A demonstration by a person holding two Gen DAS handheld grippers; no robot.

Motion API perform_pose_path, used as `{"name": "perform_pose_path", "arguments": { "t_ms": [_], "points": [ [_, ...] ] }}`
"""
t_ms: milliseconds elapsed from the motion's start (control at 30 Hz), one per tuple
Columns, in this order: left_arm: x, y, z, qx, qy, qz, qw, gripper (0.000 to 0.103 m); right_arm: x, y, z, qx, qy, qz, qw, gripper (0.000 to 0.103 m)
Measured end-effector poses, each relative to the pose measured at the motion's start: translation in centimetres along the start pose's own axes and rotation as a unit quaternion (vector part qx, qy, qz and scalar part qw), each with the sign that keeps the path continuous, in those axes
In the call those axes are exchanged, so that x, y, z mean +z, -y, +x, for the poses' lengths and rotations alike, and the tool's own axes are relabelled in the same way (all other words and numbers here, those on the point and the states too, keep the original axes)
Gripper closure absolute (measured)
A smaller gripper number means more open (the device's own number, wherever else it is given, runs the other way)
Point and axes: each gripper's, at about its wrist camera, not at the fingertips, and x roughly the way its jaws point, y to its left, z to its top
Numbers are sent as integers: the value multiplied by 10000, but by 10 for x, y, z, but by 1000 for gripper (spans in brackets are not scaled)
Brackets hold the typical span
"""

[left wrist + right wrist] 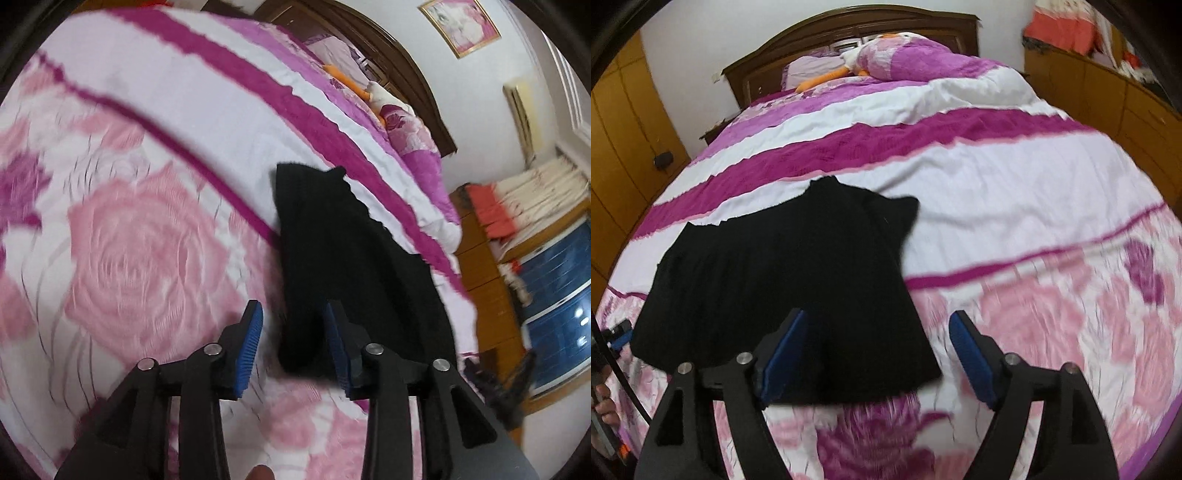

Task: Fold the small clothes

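Observation:
A small black garment (351,258) lies flat on the bed's quilt (147,240). In the left wrist view my left gripper (293,314) hovers over the garment's near corner. Its blue pads (251,339) stand apart and the corner shows in the gap with no pad pressing on it. In the right wrist view the same black garment (783,280) spreads to the left. My right gripper (879,321) stands wide open above its near right corner, and the cloth edge sits between the jaws without being pinched. At that view's left edge, part of the left gripper (618,334) is visible by the garment's left side.
The quilt (1034,206) is white with magenta stripes and pink roses. Pillows (905,55), an orange plush toy (820,79) and a dark wooden headboard (849,26) are at the far end. Wooden cabinets (1108,96) flank the bed. Dark clothes (506,384) lie on the floor.

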Motion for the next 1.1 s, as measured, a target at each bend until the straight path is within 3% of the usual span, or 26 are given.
{"name": "perform_pose_path", "arguments": {
  "t_ms": [167,267,433,533,633,733,767,833,867,933,1000,1100],
  "points": [
    [-10,-14,11,-607,-253,-459,9968,63,-26,31,10,576,-213,960,9935,17],
    [-14,-23,21,-661,-241,-700,9951,63,-42,49,28,790,-417,1648,9823,17],
    [-20,-24,24,-968,-57,-960,9906,63,-47,52,33,1113,-371,1909,9746,16],
    [-20,-32,30,-1310,-19,-1443,9808,63,-45,55,40,1498,-384,2226,9626,16],
    [-16,-39,39,-1427,-182,-1681,9752,75,-41,56,51,1917,-301,2475,9493,15],
    [-10,-40,43,-1288,-378,-1698,9763,88,-33,55,63,2051,-266,2495,9460,15],
    [-9,-38,41,-1257,-394,-1578,9786,92,-30,54,65,2101,-225,2515,9445,18],
    [-9,-34,33,-1185,-263,-1259,9846,94,-26,52,68,2043,-256,2568,9443,68],
    [-9,-32,28,-1125,-149,-1076,9877,96,-27,54,72,2122,-386,2723,9377,88],
    [-9,-31,22,-1068,-68,-946,9897,98,-30,58,72,2329,-301,2848,9294,89],
    [-12,-33,19,-1021,-135,-887,9907,100,-32,56,68,2289,-268,2670,9357,90],
    [-13,-36,10,-912,-152,-785,9926,101,-39,57,63,2357,-254,2661,9343,90]
  ]
}}
